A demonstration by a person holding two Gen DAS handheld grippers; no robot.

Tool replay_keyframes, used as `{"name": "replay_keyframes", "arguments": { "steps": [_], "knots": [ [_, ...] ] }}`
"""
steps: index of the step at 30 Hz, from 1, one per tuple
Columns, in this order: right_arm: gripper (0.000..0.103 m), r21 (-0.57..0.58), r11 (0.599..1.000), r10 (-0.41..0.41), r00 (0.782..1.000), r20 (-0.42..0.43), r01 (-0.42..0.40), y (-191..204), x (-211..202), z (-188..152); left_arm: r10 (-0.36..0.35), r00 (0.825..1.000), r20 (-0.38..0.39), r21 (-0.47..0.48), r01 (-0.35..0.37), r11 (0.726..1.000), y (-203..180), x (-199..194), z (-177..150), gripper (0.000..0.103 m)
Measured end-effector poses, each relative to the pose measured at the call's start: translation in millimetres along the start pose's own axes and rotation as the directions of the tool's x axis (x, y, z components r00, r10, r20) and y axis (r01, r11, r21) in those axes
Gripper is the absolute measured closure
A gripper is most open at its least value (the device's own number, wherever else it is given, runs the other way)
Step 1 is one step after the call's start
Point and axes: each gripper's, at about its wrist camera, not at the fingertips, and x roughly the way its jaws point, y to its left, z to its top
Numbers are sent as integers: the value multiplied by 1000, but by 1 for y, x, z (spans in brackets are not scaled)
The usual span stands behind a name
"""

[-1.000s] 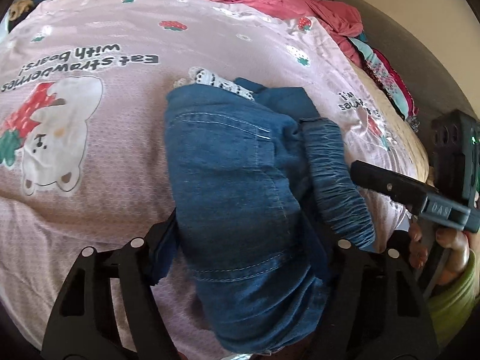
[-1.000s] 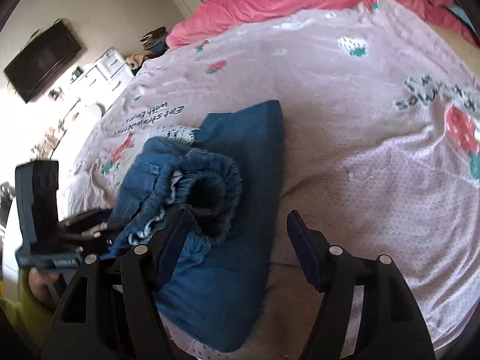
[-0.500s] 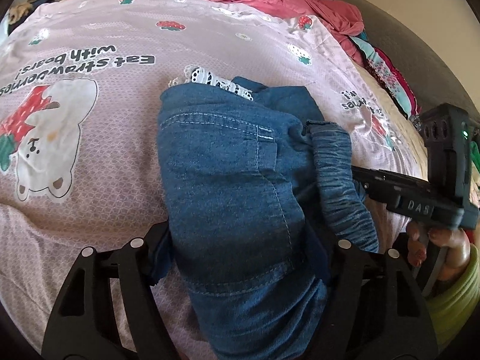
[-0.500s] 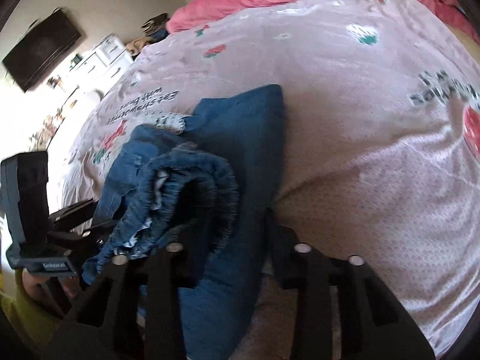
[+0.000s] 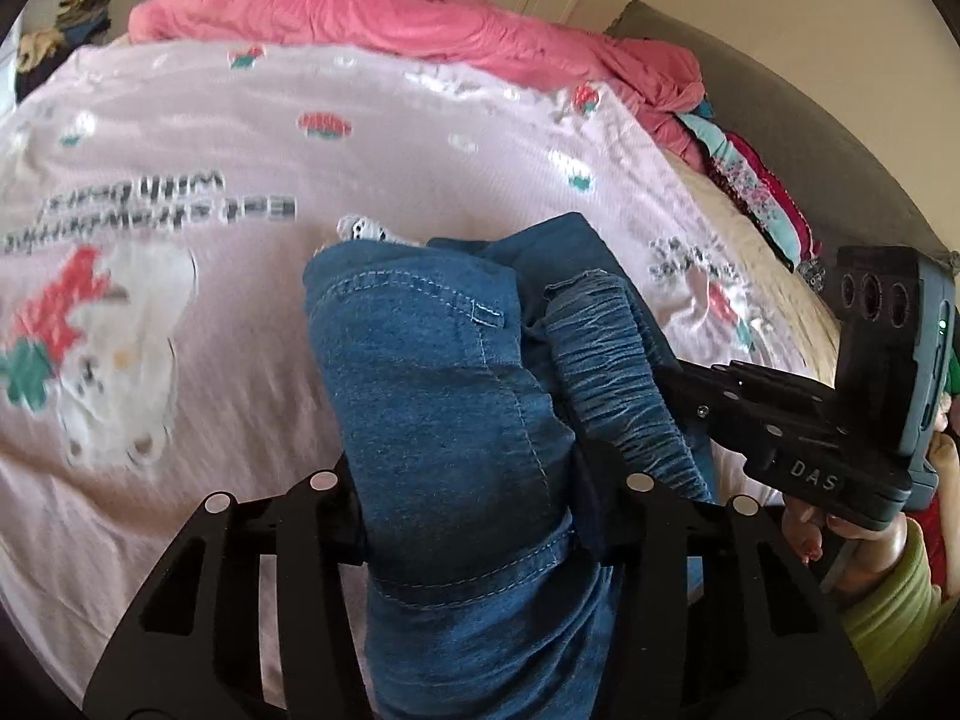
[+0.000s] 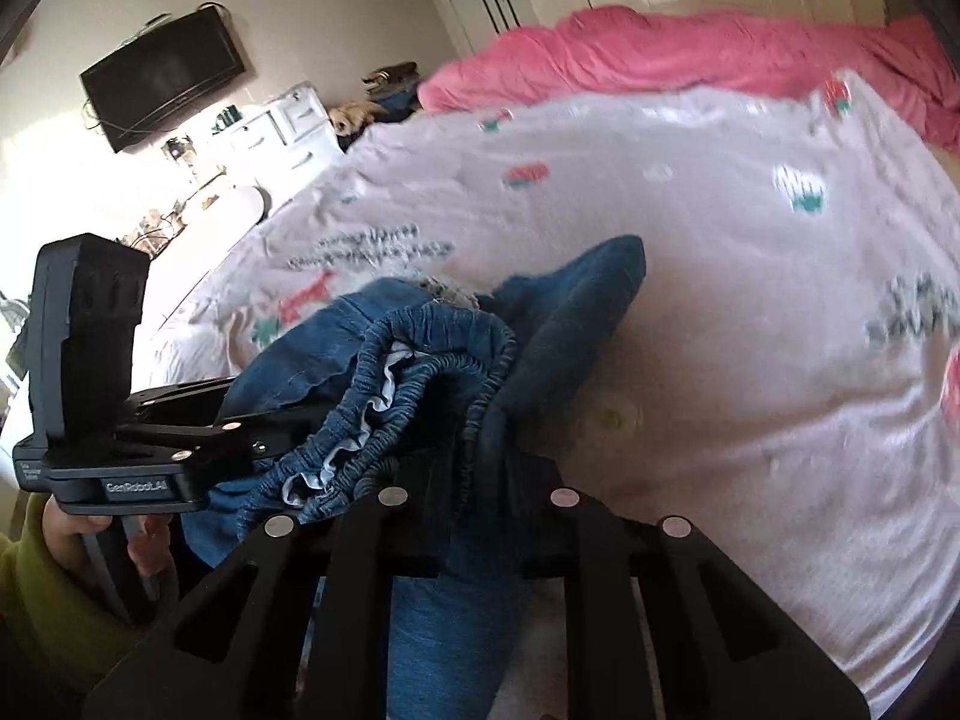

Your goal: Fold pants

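**Folded pants pinched from both sides**

While both my tools clamp the pants [image 5: 444,420], the bundle sits near the bed's [image 5: 180,312] middle. My left tool [image 5: 474,516] has just closed on the denim; my right tool [image 6: 474,516] grips the waistband. Soft, floppy, fairly light: hold thick folded edges, or layers slide apart.

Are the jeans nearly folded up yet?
Nearly. The jeans already sit doubled into a thick bundle. Both grippers have just been closing on it: the left gripper across the bundle, the right gripper by the elastic waistband. Left: laying it neatly on the pink blanket.
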Motion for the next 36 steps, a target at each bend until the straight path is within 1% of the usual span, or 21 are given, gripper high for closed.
{"name": "replay_keyframes", "arguments": {
  "steps": [5, 10, 13, 17, 21, 22, 24, 25, 27, 28, 29, 31, 32, 35, 36],
  "knots": [
    [90, -18, 1000, -5, 1000, 24, 6, -2, 11, 34, 32, 998, 50, 21, -33, 999, 7, -1, 33, 63],
    [90, -42, 999, -30, 999, 23, 31, -8, 35, 69, 70, 995, 66, 25, -72, 997, 20, 12, 60, 63],
    [90, -48, 998, -46, 999, 17, 47, -11, 50, 80, 84, 994, 65, 19, -86, 996, 31, 22, 70, 63],
    [90, -56, 997, -60, 998, 7, 60, -13, 67, 87, 93, 994, 50, 3, -93, 996, 45, 38, 74, 63],
    [89, -69, 995, -79, 997, -17, 78, -17, 82, 85, 100, 995, 24, -20, -99, 995, 56, 52, 68, 62],
    [87, -69, 994, -84, 996, -23, 83, -17, 85, 83, 107, 994, 22, -22, -106, 994, 58, 54, 66, 61],
    [87, -70, 991, -121, 992, -44, 118, -22, 91, 76, 115, 993, 16, -28, -115, 993, 61, 57, 63, 56],
    [83, -69, 986, -157, 985, -67, 153, -25, 96, 73, 117, 993, 14, -30, -117, 993, 61, 57, 63, 55],
    [78, -69, 979, -197, 976, -89, 191, -30, 100, 68, 124, 992, 11, -33, -124, 992, 62, 58, 61, 48],
    [72, -67, 978, -206, 974, -93, 200, -31, 101, 66, 128, 992, 9, -34, -127, 991, 62, 58, 60, 47],
    [69, -64, 974, -223, 970, -98, 218, -33, 102, 63, 132, 991, 6, -38, -132, 990, 63, 59, 58, 42],
    [56, -53, 969, -244, 964, -104, 240, -37, 103, 59, 137, 991, 1, -48, -137, 989, 65, 60, 56, 37],
    [53, -40, 966, -259, 960, -107, 257, -40, 104, 58, 140, 990, -2, -52, -140, 989, 67, 60, 56, 34],
    [47, -14, 966, -258, 960, -105, 258, -44, 103, 54, 144, 990, -5, -57, -144, 988, 69, 60, 54, 29],
    [43, -7, 965, -262, 959, -105, 263, -45, 103, 53, 146, 989, -5, -56, -146, 988, 69, 60, 54, 28]
  ]
}}
